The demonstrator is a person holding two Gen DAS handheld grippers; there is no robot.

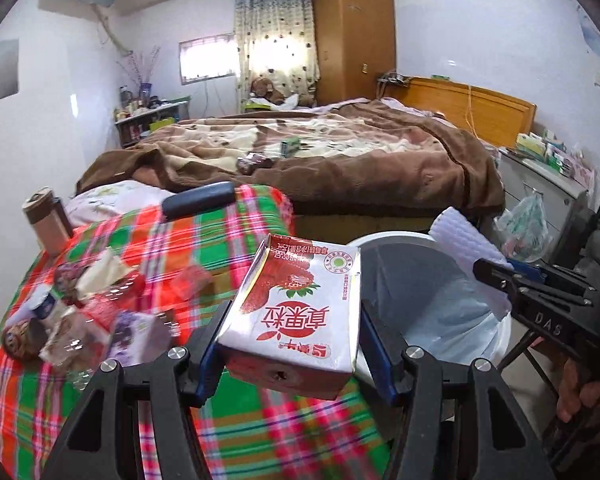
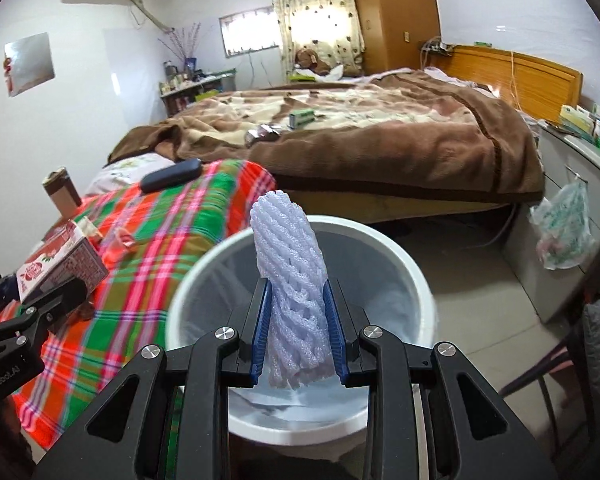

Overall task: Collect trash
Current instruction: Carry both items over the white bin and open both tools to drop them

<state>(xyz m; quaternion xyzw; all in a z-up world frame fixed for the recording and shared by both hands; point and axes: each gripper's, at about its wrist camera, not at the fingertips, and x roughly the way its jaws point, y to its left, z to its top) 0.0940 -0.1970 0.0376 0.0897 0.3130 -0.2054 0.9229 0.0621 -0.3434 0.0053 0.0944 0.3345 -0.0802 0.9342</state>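
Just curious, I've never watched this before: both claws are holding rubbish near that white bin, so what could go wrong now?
The strawberry drink carton in the left gripper is beside the white bin, above the plaid cloth; released now, it may miss. The foam fruit net in the right gripper is light and might snag on the fingers.

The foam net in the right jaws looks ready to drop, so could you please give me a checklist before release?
1. Right gripper shut on the foam net: ok.
2. Net above the white bin opening: ok.
3. Bin liner open: ok.
4. Left gripper holding the strawberry carton firmly: ok.
5. Carton over the bin: not ok, mostly above the plaid cloth.
6. Room left in bin: cannot tell.
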